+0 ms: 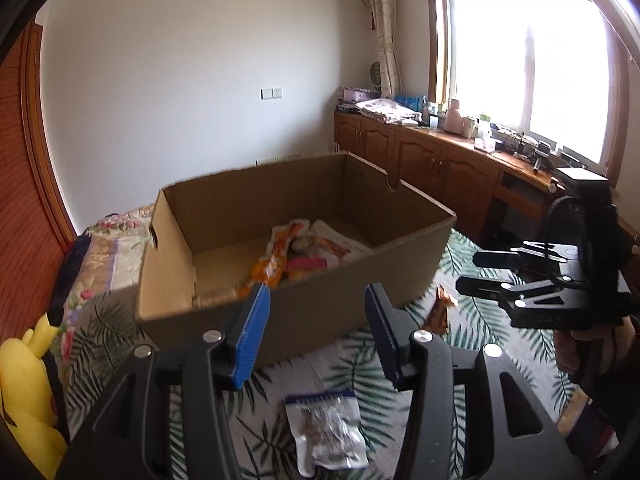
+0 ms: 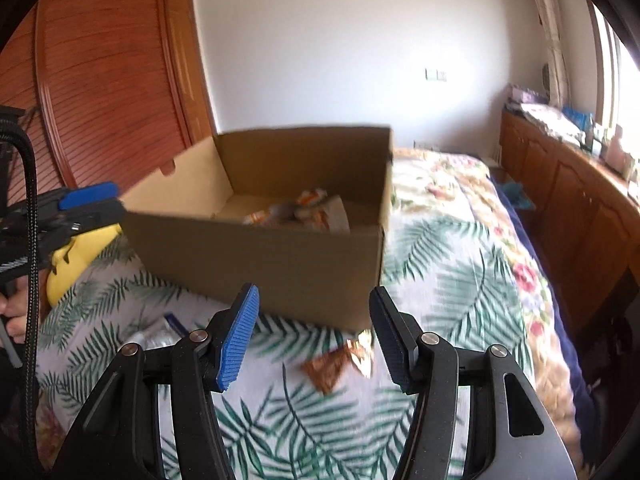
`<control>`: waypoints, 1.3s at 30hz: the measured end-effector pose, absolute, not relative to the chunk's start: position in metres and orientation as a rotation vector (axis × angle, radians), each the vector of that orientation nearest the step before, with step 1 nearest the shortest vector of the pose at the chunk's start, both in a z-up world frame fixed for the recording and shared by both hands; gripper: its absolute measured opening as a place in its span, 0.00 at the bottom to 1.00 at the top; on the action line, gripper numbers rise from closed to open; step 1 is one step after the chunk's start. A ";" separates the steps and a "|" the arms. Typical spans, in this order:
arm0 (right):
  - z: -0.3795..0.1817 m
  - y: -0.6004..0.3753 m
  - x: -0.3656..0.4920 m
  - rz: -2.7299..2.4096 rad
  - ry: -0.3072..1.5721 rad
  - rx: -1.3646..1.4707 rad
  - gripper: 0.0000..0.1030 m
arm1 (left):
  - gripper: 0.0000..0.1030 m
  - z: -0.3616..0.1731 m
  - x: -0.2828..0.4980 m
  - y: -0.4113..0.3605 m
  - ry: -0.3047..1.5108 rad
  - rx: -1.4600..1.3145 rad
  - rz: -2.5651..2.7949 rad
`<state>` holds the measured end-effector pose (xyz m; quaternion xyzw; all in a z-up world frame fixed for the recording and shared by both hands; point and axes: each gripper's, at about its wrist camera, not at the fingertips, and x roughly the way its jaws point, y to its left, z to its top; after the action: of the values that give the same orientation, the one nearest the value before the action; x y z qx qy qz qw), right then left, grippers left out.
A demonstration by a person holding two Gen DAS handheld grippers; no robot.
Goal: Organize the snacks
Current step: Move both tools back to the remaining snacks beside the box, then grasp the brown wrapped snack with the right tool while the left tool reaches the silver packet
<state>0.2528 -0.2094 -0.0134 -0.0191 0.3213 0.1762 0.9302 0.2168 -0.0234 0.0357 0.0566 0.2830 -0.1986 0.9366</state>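
Left gripper (image 1: 316,332) jaws apart, empty; clear snack bag (image 1: 326,432) on the bed just below it. Right gripper (image 2: 314,336) jaws apart, empty, orange wrapper (image 2: 340,364) between fingers; cardboard box (image 2: 260,256) ahead, snacks inside.

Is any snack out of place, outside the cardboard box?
Yes. Two snacks lie on the bedspread outside the cardboard box: a clear packet and a brown wrapper near its front wall. The others are already inside.

A yellow plush (image 1: 28,396) lay on the leaf-print bedspread (image 2: 440,256); wooden cabinets (image 1: 432,168) stood under the window (image 1: 528,60).
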 end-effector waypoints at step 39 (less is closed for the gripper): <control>-0.084 -0.207 0.281 0.273 0.887 -0.074 0.19 | 0.49 -0.073 0.205 -0.021 0.834 0.096 -0.361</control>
<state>0.2812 -0.2065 -0.0836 -0.0357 0.4275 0.1316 0.8937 0.2048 -0.0207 -0.0727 0.0465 0.4026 -0.1745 0.8974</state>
